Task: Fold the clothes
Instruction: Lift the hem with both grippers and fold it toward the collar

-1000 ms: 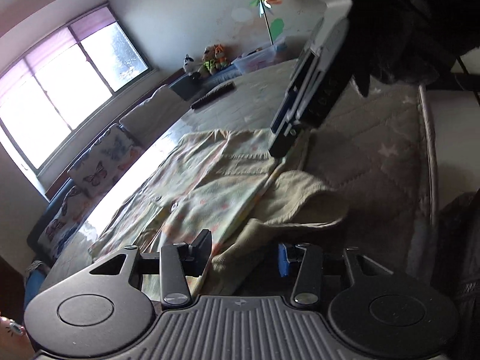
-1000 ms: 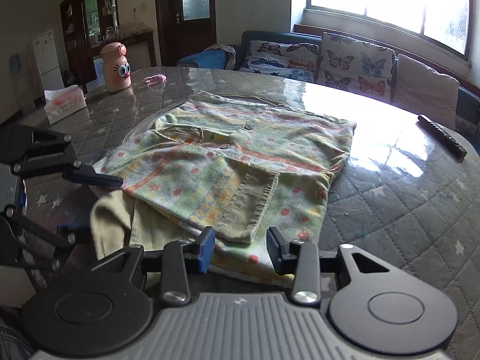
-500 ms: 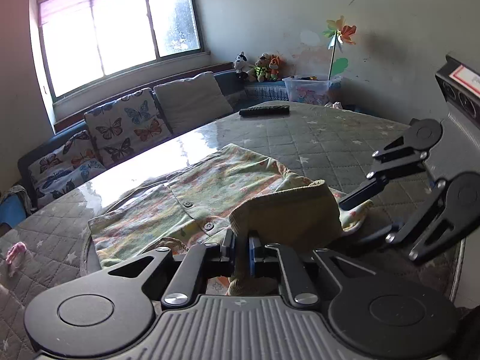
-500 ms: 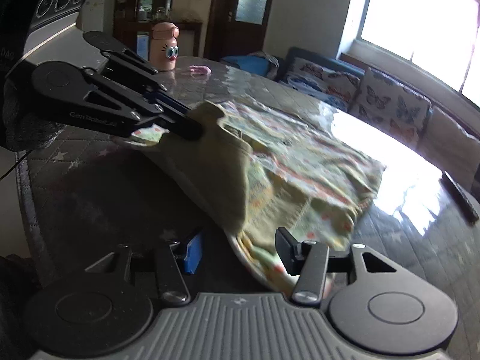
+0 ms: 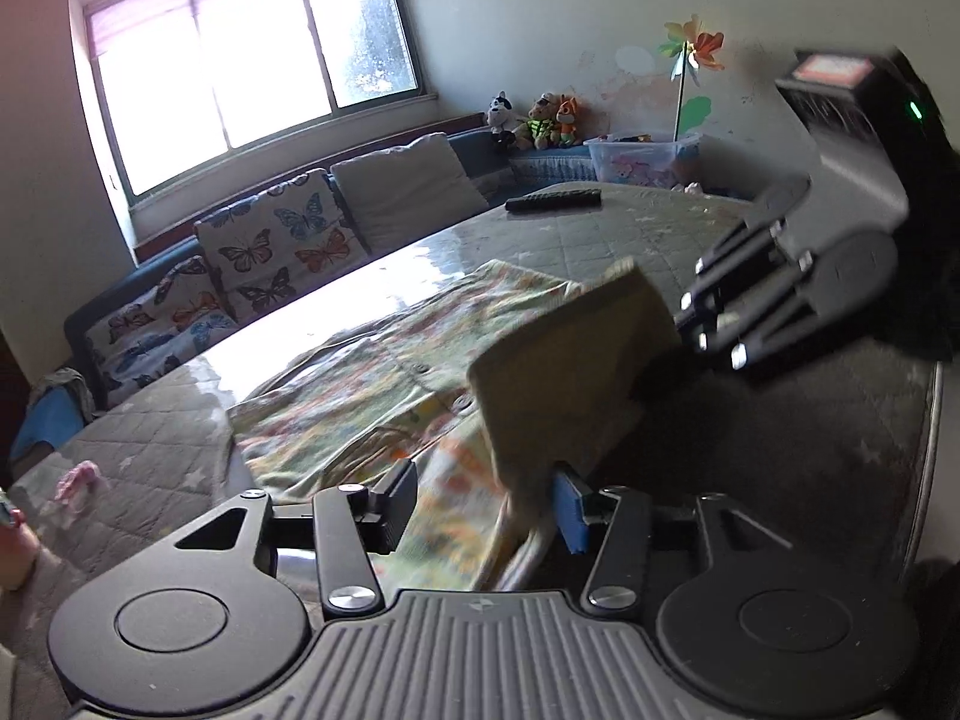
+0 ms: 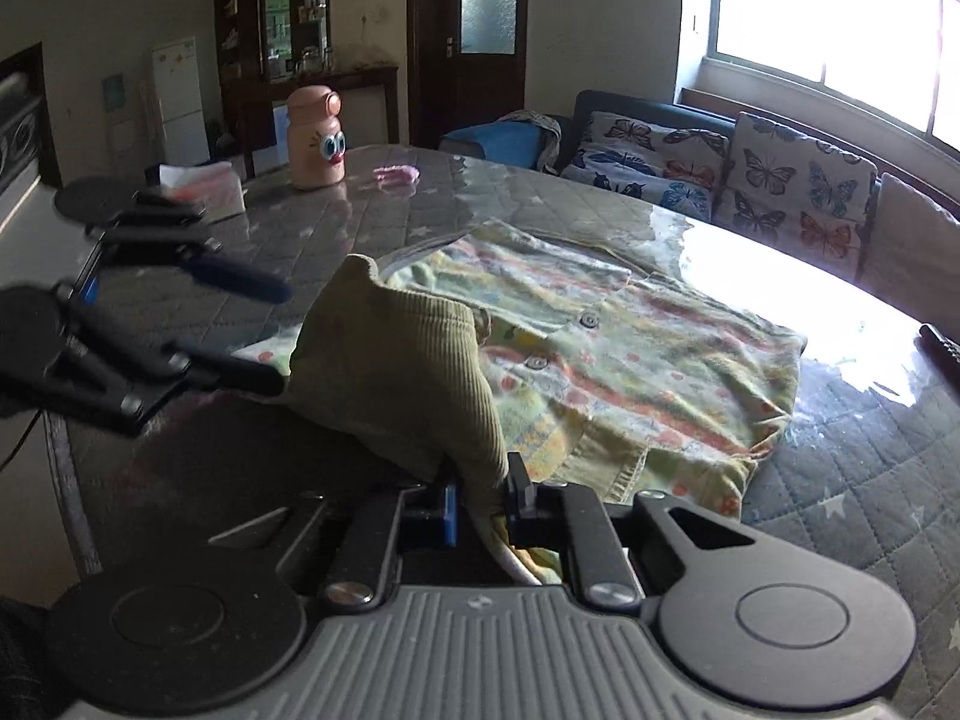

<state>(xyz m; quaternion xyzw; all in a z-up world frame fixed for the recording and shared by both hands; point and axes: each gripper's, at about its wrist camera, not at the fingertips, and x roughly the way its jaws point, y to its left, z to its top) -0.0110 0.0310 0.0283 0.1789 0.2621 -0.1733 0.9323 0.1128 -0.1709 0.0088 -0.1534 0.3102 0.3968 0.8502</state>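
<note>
Left-wrist view, left to right: the patterned shirt (image 5: 372,396) lies spread on the quilted table (image 5: 630,228), buttons up, so that it can be folded in place. Your left gripper (image 5: 480,504) stands with its fingers spread apart; the raised olive ribbed flap (image 5: 570,372) hangs against the blue pad (image 5: 569,513) only, so nothing is pinched. Your right gripper (image 5: 714,330) reaches in at the flap's far edge.

Right-wrist view, left to right: the left gripper appears released beside the flap. Your right gripper (image 6: 483,501) is clenched on the flap's lower edge, holding it lifted, probably to carry it across the shirt (image 6: 630,360). The remote (image 6: 942,348) lies well apart.
</note>
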